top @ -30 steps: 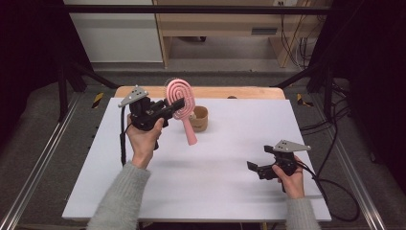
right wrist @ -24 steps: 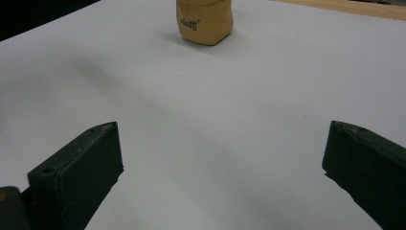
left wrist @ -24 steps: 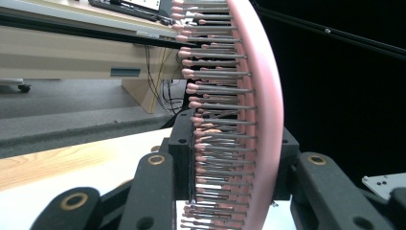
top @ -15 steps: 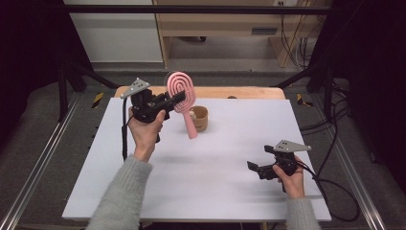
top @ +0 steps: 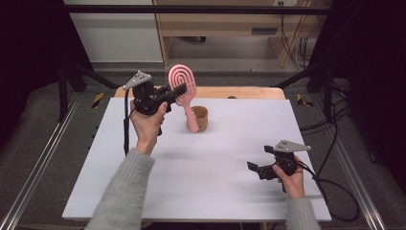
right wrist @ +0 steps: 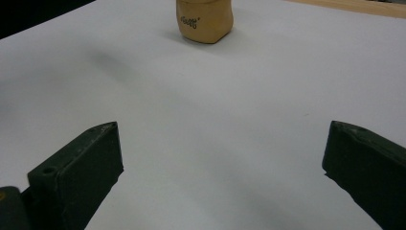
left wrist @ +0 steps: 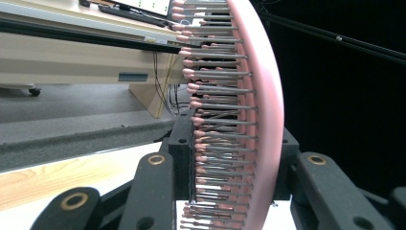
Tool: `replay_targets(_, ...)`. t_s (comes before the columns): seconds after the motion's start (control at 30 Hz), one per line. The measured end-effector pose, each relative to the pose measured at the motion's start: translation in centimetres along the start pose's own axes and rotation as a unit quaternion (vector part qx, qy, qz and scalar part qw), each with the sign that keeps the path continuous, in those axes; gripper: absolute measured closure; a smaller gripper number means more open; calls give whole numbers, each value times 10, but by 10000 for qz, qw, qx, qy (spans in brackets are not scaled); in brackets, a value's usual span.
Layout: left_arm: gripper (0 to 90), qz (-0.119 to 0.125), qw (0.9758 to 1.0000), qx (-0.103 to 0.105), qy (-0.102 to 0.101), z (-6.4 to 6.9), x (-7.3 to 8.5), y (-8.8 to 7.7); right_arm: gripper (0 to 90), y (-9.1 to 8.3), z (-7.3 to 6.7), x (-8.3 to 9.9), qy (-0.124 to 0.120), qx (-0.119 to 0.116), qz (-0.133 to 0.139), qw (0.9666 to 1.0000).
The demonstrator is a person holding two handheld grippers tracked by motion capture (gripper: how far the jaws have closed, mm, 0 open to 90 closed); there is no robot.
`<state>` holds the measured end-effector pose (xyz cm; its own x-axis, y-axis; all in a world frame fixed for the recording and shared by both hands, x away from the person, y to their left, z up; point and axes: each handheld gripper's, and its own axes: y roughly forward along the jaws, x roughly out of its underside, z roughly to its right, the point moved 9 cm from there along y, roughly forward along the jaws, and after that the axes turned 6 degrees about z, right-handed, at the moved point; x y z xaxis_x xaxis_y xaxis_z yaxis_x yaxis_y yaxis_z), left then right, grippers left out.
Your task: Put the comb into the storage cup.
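The pink hairbrush [left wrist: 249, 120] runs off the top and bottom edges of the left gripper view, its handle unseen there. In the right gripper view the tan cup [right wrist: 204, 21] loses its rim, its small lettering perhaps illegible.

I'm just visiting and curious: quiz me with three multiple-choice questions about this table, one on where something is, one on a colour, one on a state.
1. Where is the tan cup?
A. on the white table
B. on the floor
C. in the right tongs

2. What colour is the hairbrush?
A. blue
B. pink
C. green

3. How do the right tongs stand?
A. shut on the cup
C. shut on the brush
B. open, holding nothing

Answers: 1 A, the cup stands on the tabletop behind the brush handle. 2 B, its head and handle are pink, clamped in the left tongs. 3 B, the right gripper view shows the jaws wide apart over bare table.
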<state>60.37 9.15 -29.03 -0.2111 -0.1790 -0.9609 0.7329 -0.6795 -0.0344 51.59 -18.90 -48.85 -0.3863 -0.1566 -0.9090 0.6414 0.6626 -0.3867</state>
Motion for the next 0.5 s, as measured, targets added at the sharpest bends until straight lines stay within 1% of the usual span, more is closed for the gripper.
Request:
replay_targets(0.17, 633, 5, 10000, -22, 29, 1, -3, 7, 4, 0, 0, 0, -11, -13, -7, 10000)
replay_targets(0.5, 632, 1, 10000, -33, 69, 1, -4, 20, 4, 0, 0, 0, -6, -13, 5, 10000)
